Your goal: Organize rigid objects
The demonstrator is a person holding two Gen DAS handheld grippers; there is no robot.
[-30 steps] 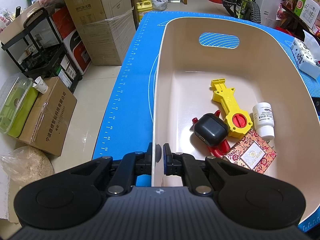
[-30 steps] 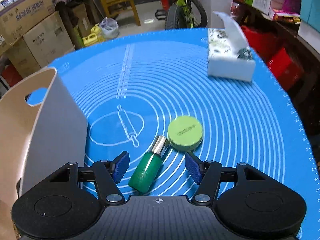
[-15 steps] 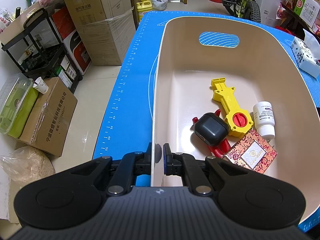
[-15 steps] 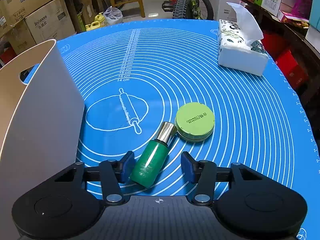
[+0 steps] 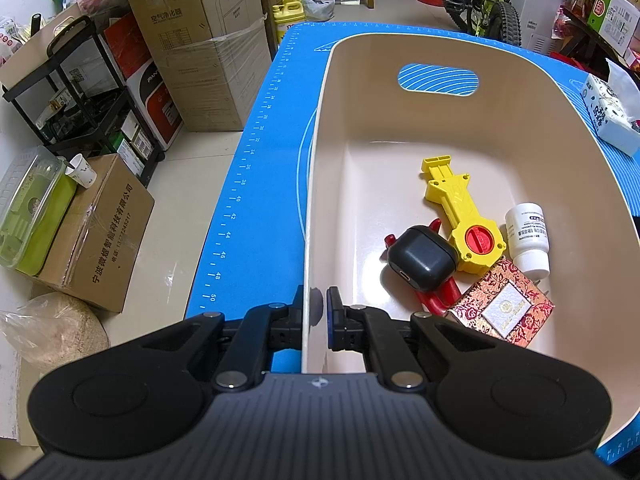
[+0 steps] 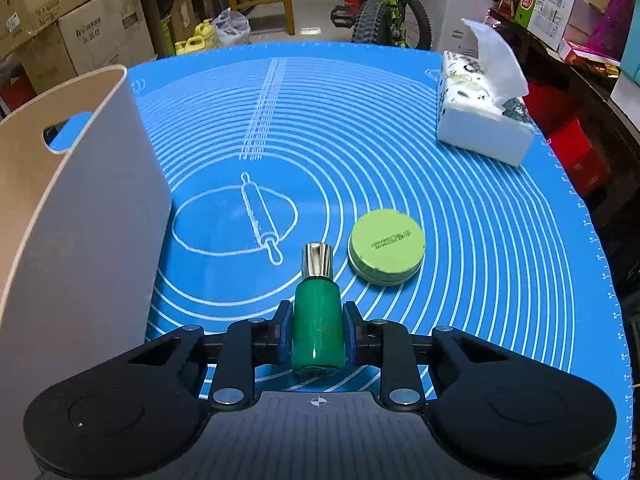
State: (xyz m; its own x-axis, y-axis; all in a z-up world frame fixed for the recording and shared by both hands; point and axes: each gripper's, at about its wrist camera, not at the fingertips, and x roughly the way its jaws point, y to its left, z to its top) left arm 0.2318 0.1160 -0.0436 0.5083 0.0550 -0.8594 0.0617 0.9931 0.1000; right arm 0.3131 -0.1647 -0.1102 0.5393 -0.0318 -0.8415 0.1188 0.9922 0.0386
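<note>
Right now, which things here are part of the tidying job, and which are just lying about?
Job:
- bin, left claw shut on its wall
- green bottle, right claw closing on it
- green tin
- already binned: yellow toy, black case, white bottle, red box

Lying about:
- tissue box
- bicycle
- cartons

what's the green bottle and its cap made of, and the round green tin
Green bottle: probably glass or glossy plastic; a bright streak of light runs along its body. Its cap: shiny metal or metallised plastic, mirror-like. Round green tin: likely painted metal, matte lid with a silvery rim.
</note>
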